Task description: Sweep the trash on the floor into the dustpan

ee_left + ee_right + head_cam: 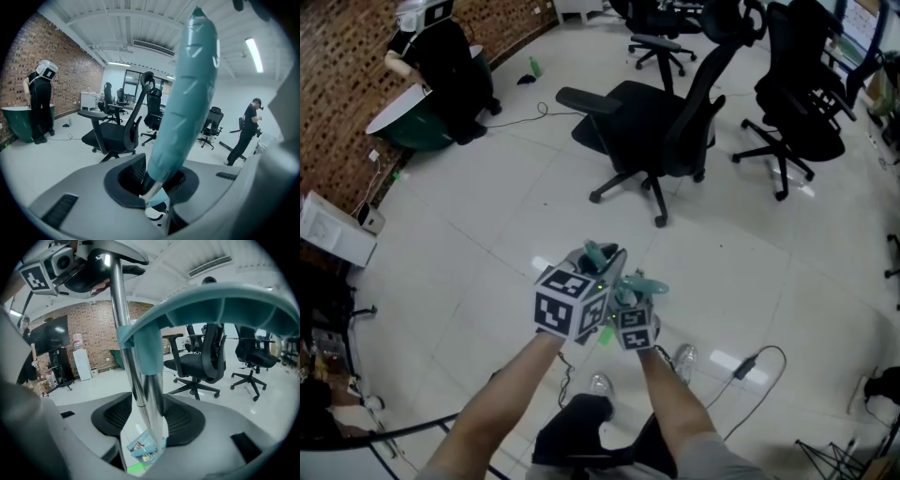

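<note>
Those two tools are bunched close together, and that is where I would expect trouble; the left gripper [159, 187] is pinched tight on the teal handle [187, 103], and the right gripper [147, 423] has its jaws closed against the silver pole [123, 319], gripping it as far as I can see; if that smooth pole slides or twists in the hold, the dustpan [140, 446] could tip and spill; a wide swing might also snag the cable [750, 361] at 4 o'clock from the grippers.

The dustpan sits well below the right gripper, straight down between its jaws at 6 o'clock, seemingly with a wrapper in it; two pale crumpled bits [600, 382] lie on the floor at 5 and 6 o'clock from the grippers, probably trash, though I can't be sure.
</note>
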